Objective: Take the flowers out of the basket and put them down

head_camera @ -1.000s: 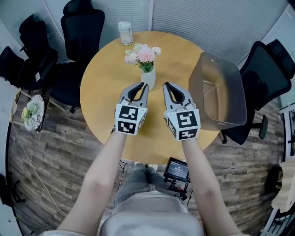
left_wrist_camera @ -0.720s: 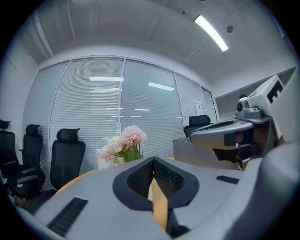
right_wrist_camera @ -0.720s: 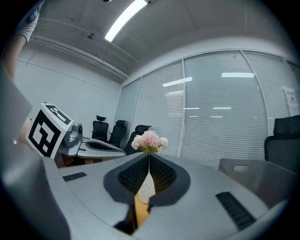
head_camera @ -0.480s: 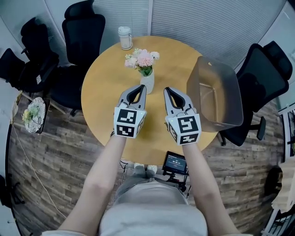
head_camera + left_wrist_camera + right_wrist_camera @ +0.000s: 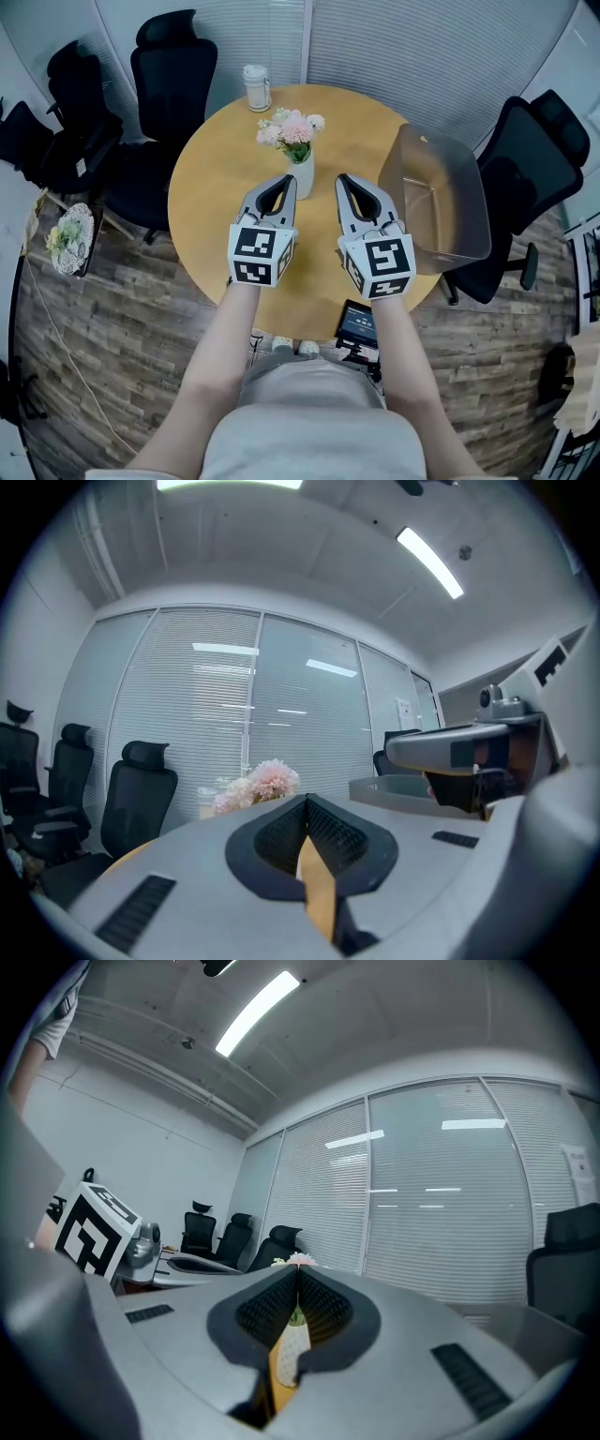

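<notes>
The left gripper point(image 5: 281, 185) is held over the surface point(image 5: 211, 187), fingers together on nothing. Just beyond, the flowers point(image 5: 292, 131) stand in a vase point(image 5: 302, 171), apparently already set down. The right gripper point(image 5: 349, 185) is likewise closed and empty, with the basket point(image 5: 469, 202) seemingly emptied.

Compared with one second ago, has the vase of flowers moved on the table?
No. The vase of flowers stands at the same distance from the lidded jar on the round table; the whole view merely slid down.
</notes>
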`<control>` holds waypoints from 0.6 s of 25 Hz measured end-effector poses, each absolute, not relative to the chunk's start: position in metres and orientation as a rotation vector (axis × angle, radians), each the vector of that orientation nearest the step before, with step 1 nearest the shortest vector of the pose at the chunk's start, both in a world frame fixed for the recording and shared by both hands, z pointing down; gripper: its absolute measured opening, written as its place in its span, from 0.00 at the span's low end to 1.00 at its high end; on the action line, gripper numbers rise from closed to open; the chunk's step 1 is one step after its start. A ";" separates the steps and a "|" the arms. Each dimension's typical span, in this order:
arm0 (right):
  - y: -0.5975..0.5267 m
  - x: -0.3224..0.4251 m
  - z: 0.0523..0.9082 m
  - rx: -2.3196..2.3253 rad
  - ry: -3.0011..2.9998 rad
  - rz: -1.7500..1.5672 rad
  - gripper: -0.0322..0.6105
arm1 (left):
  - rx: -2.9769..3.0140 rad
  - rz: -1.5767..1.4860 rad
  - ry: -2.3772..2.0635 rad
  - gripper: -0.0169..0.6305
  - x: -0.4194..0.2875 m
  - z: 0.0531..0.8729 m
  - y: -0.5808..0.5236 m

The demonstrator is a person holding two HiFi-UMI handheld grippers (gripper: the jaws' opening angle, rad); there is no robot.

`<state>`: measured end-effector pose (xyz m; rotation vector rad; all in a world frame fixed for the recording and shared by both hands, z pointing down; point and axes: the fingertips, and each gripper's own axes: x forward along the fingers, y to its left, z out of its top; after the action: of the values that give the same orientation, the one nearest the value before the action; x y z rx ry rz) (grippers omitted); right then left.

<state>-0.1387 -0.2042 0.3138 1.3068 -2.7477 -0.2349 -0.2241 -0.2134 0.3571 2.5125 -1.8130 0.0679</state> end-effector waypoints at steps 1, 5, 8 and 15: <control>-0.204 -0.139 0.311 1.312 -2.752 -0.234 0.09 | 2.501 0.041 -1.814 0.03 -0.224 0.354 -0.213; -0.203 -0.136 0.303 1.332 -2.773 -0.201 0.09 | 2.487 -0.011 -1.831 0.03 -0.225 0.342 -0.210; -0.202 -0.132 0.295 1.352 -2.800 -0.169 0.09 | 2.506 -0.032 -1.843 0.03 -0.223 0.332 -0.208; -0.193 -0.129 0.277 1.368 -2.843 -0.205 0.09 | 2.587 -0.054 -1.833 0.03 -0.212 0.308 -0.202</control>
<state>-0.1287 -0.1930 0.2774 1.3682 -2.8425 -0.2046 -0.2119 -0.2023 0.3082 2.5873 -1.8332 -0.0542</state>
